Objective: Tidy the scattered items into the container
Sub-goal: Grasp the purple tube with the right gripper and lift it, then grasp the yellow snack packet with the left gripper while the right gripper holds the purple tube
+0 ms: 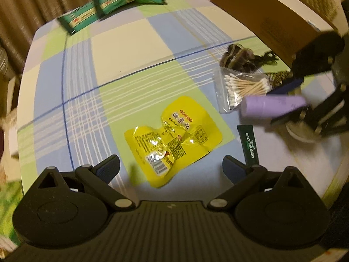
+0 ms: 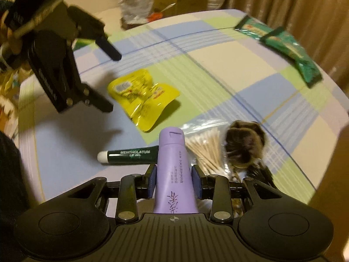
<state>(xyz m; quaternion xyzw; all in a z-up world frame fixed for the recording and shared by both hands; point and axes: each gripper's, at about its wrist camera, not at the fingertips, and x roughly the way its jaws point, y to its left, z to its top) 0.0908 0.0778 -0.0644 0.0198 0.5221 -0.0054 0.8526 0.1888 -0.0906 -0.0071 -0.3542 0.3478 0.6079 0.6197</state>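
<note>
My right gripper [image 2: 174, 179] is shut on a purple tube [image 2: 172, 157], its pads pressing both sides, cap end pointing forward. In the left wrist view this right gripper [image 1: 285, 102] holds the purple tube [image 1: 272, 107] beside a bag of cotton swabs [image 1: 242, 87]. My left gripper [image 1: 171, 163] hangs open just above a crinkled yellow packet [image 1: 174, 135], nothing between its fingers. From the right wrist, the left gripper [image 2: 111, 83] stands left of the yellow packet [image 2: 144, 100]. A brown cardboard box [image 1: 272, 17] sits at the far right.
A green lip gel tube [image 2: 130, 154] lies on the checked cloth [image 1: 122, 50] under the purple tube. A furry brown hair tie [image 2: 244, 142] rests by the swab bag [image 2: 207, 146]. Two green packets [image 1: 122, 2] lie at the far edge. Curtains hang behind the table.
</note>
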